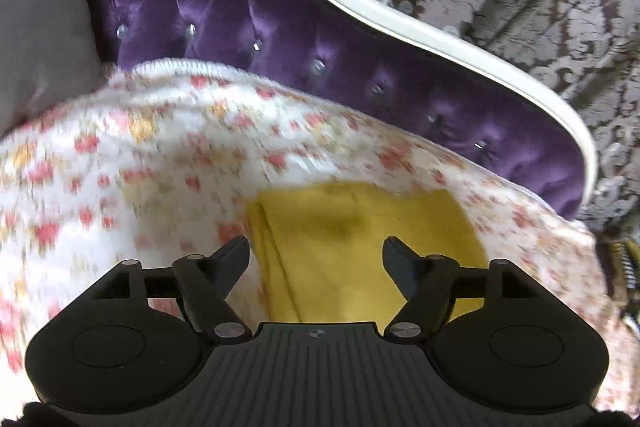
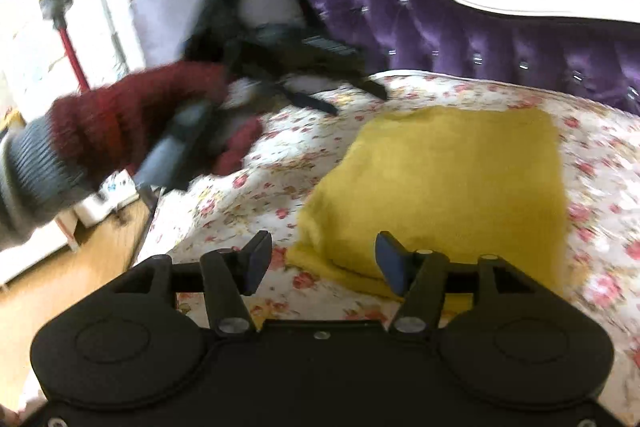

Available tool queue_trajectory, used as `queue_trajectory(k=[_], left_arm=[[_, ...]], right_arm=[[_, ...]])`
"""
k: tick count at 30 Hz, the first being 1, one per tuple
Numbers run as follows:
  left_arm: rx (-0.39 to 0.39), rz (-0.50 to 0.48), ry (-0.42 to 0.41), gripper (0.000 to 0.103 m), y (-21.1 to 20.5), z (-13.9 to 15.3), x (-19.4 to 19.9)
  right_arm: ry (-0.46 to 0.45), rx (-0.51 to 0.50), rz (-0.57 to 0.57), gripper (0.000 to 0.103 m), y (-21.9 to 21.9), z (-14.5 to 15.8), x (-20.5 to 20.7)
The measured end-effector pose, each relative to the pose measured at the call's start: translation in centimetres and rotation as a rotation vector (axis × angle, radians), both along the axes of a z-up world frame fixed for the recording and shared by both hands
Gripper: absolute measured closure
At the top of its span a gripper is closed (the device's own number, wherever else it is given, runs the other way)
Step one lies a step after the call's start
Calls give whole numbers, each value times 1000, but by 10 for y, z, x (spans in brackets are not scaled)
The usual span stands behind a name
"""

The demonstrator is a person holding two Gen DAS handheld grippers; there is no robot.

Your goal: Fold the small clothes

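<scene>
Both grippers (image 1: 316,251) (image 2: 320,253) wide apart, empty; yellow cloth (image 2: 448,179) lies folded mid-frame on bedspread (image 2: 248,187), fold seemingly finished

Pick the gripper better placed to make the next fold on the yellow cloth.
Right, probably. The right gripper is open at the near edge of the yellow cloth; the left gripper, also open, is raised off to the cloth's far left corner.

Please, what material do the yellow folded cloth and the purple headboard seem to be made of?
Yellow cloth: probably a soft knit or fleece; its surface looks matte and slightly fuzzy, with thick rounded folded edges. Purple headboard: likely velvet or satin-like upholstery; it shines in patches and is tufted with small glinting buttons, inside a glossy white frame.
</scene>
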State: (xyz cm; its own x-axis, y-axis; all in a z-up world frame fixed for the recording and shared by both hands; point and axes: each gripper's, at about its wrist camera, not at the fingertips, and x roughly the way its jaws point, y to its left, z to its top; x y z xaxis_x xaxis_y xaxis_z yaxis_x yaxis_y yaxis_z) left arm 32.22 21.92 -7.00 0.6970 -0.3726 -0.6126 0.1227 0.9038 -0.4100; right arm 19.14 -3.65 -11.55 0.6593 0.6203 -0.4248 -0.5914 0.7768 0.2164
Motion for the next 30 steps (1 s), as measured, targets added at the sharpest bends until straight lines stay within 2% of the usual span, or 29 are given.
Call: queue_trajectory(k=[4,7,11,14,17,22,26,30], left_arm=[[-33,-49,26,30,-14,-7,-37],[-34,-97,-1,30,-28,-10,-70],[41,-193,-60,30,-51,-12,-100],[79,-253,-35,30,-63,-19,-106],[122,-204,-41,30,-63,-22,-112],[143,-113,-69,30,-57,-18,-112],[101,-136,-10,30,-59,-28,-107],[71,-193,-88,30,-64,-28,-118]], right_arm=[[43,34,-85,40,-25,0,3],[70,60,-135,40,-42,0,2],[83,77,-155,40,-55,0,-3],[92,78,-165,40,-56,-2,-6],[100,86,-165,40,-58,-4,-8],[106,95,-173,40,-64,-7,-12],[105,107,-192,40,-69,-8,-10],[94,50,-233,40,-73,-11,-1]])
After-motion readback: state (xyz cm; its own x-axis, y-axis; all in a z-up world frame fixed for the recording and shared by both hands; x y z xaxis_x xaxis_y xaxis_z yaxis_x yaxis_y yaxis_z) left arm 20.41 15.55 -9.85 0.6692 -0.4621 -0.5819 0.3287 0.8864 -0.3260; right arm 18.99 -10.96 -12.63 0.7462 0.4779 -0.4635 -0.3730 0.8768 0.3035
